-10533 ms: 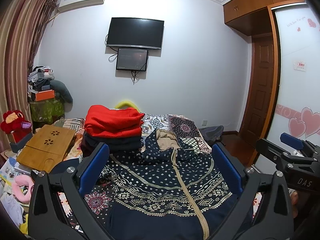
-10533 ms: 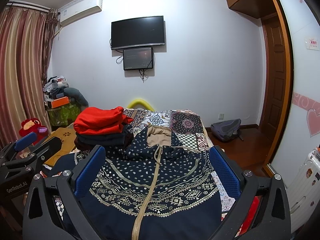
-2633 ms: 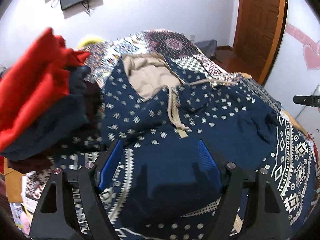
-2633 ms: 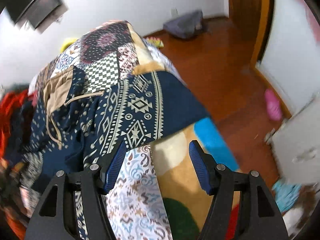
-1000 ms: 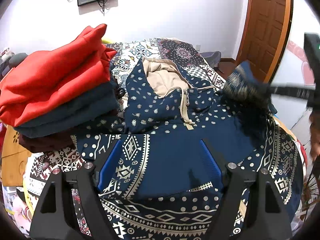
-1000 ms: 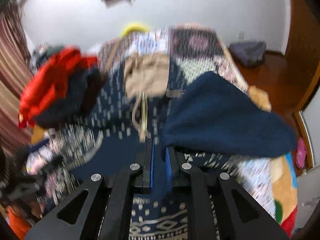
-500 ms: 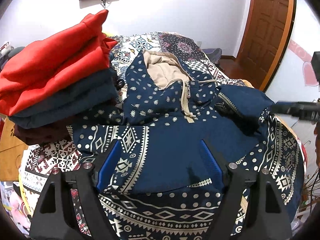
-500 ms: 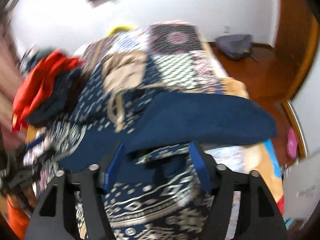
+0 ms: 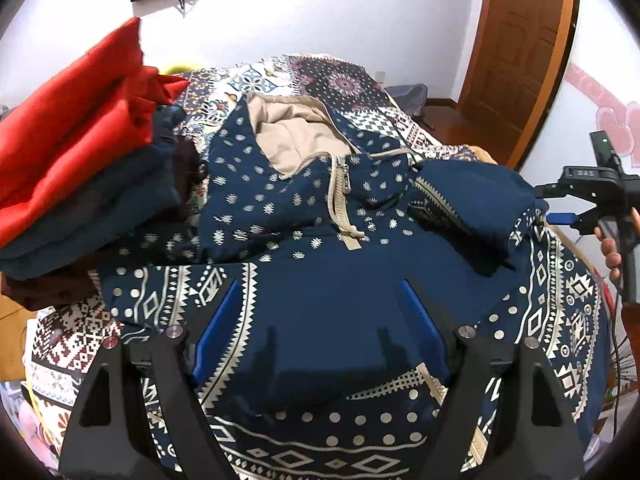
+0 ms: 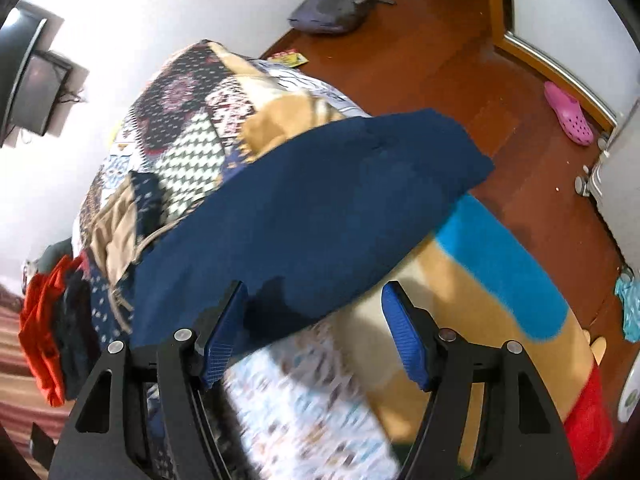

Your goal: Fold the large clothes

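A navy zip hoodie (image 9: 320, 280) with cream patterns and a beige-lined hood lies face up on the bed. Its right sleeve (image 9: 476, 196) is folded in over the chest; the same sleeve (image 10: 320, 208) fills the middle of the right wrist view. My left gripper (image 9: 320, 332) is open and empty, hovering just above the hoodie's front. My right gripper (image 10: 316, 332) is open and empty at the bed's right edge, just in front of the folded sleeve. It also shows in the left wrist view (image 9: 560, 218), held by a hand.
A stack of folded red and dark clothes (image 9: 80, 152) sits on the bed's left. The patterned bedspread (image 10: 180, 120) runs to the far wall. A wooden door (image 9: 520, 48), a grey bag (image 10: 328, 0) and a pink slipper (image 10: 568, 112) lie on the right.
My right gripper carried the right sleeve inward over the chest, let it go, opened, and has drawn back to the bed's right edge. My left gripper has stayed open, nearly still.
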